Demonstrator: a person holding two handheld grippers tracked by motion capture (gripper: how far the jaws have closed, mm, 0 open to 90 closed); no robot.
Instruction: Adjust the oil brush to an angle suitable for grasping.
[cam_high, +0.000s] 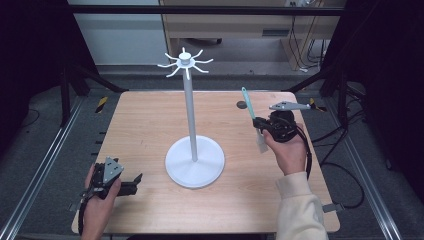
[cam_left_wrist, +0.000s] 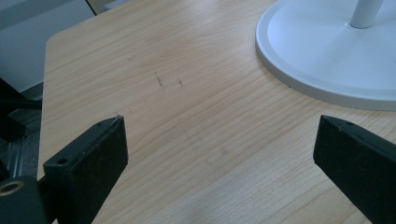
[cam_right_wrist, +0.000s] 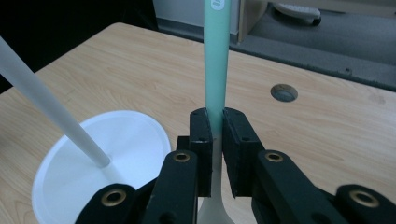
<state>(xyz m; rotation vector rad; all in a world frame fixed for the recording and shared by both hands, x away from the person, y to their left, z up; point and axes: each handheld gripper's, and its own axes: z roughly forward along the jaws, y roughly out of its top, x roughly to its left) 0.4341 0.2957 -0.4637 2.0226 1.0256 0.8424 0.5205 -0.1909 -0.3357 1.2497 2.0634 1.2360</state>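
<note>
A white stand (cam_high: 194, 160) with a tall pole and several hooks at its top (cam_high: 185, 62) rises from the middle of the table; its round base (cam_left_wrist: 327, 60) and pole (cam_right_wrist: 51, 107) also show in the gripper views. My right gripper (cam_high: 260, 125) is shut on a utensil with a teal handle (cam_high: 247, 102) and a whitish lower end (cam_high: 261, 142), held upright to the right of the stand. The jaws clamp the teal handle (cam_right_wrist: 217, 70) near its lower part. My left gripper (cam_high: 136, 181) rests low at the table's front left, open, with bare wood between its jaws.
The wooden table (cam_high: 145, 120) has a small round hole (cam_high: 242, 105) at its back right, also seen as a hole (cam_right_wrist: 284, 92) beyond the handle. Dark metal frame rails and cables run along both sides of the table.
</note>
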